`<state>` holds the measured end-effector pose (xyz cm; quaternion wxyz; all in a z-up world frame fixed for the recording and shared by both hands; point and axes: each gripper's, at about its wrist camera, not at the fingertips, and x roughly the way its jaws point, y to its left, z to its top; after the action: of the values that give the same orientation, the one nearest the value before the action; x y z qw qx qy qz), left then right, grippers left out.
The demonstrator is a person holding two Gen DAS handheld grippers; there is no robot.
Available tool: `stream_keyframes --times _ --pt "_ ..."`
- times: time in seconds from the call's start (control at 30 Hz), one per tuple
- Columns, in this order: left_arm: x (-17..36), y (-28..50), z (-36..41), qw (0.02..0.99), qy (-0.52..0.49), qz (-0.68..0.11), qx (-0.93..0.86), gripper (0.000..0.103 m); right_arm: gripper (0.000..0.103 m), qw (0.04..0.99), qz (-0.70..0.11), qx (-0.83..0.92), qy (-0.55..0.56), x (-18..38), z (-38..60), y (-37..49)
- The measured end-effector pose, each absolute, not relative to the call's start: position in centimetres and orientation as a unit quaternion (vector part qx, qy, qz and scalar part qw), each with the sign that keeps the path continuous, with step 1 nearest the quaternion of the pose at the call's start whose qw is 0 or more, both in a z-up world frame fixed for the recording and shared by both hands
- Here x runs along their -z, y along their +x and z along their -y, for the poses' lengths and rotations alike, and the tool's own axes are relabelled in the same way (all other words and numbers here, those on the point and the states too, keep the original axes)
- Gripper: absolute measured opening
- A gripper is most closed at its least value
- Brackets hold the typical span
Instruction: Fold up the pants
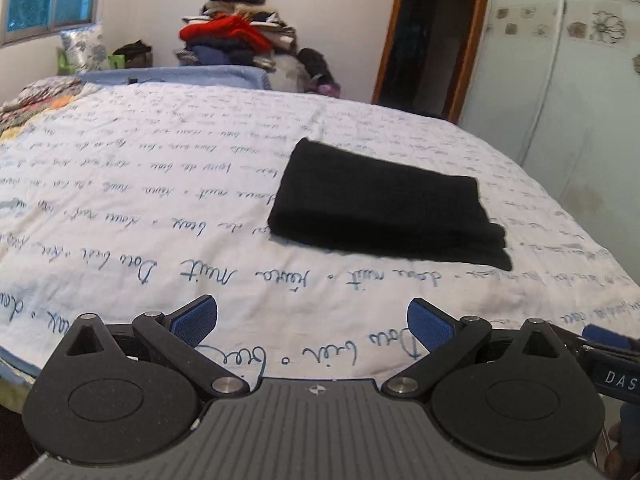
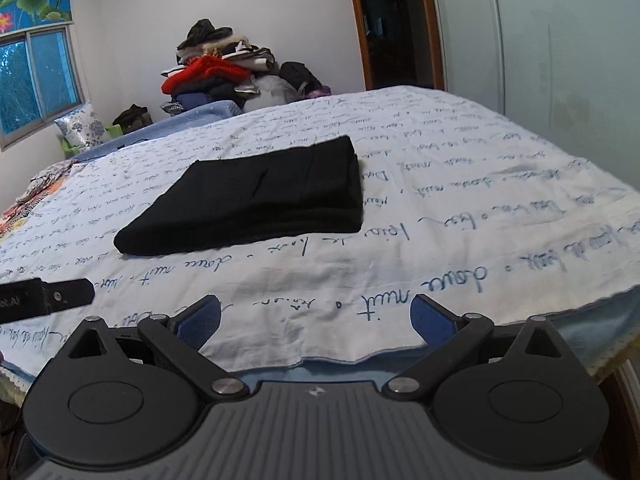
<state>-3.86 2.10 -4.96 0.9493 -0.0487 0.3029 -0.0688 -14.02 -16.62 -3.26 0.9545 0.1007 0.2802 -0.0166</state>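
Left gripper (image 1: 312,324): spread wide, nothing held | right gripper (image 2: 316,324): spread wide, nothing held | sheet (image 1: 160,208): beneath both | pants (image 1: 384,208): folded flat, ahead, well apart | clothes pile (image 1: 240,36): beyond bed.

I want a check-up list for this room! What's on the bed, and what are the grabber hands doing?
Surface: bed covered by a white sheet with blue handwriting, slightly wrinkled.
Job's things: black pants folded into a flat rectangle, lying on the sheet.
Clutter: pile of clothes behind the bed; floral pillow by the window; patterned blanket at the bed's far left.
Grippers: left gripper open, holding nothing; right gripper open, holding nothing. Both are apart from the pants.
Cables: nothing seen.
Surroundings: window, wooden door frame, pale wardrobe.
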Motion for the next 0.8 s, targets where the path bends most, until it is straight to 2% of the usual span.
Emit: stream_keyframes --times 0.2,0.43,0.8 --pt "2.8 -5.8 -2.5 0.959 -0.049 -0.269 0.074 0.102 0.102 0.962 -0.259 0.009 0.091 1.6 16.3 -15.2" --pt "2.6 -5.5 -1.4 0.95 -0.022 -0.303 0.076 0.102 0.102 0.958 -0.265 -0.007 0.105 1.8 15.7 -15.2" --pt "2.1 -5.4 -1.8 0.948 -0.037 -0.308 0.07 0.102 0.102 0.957 -0.276 -0.009 0.087 1.9 15.1 -15.2"
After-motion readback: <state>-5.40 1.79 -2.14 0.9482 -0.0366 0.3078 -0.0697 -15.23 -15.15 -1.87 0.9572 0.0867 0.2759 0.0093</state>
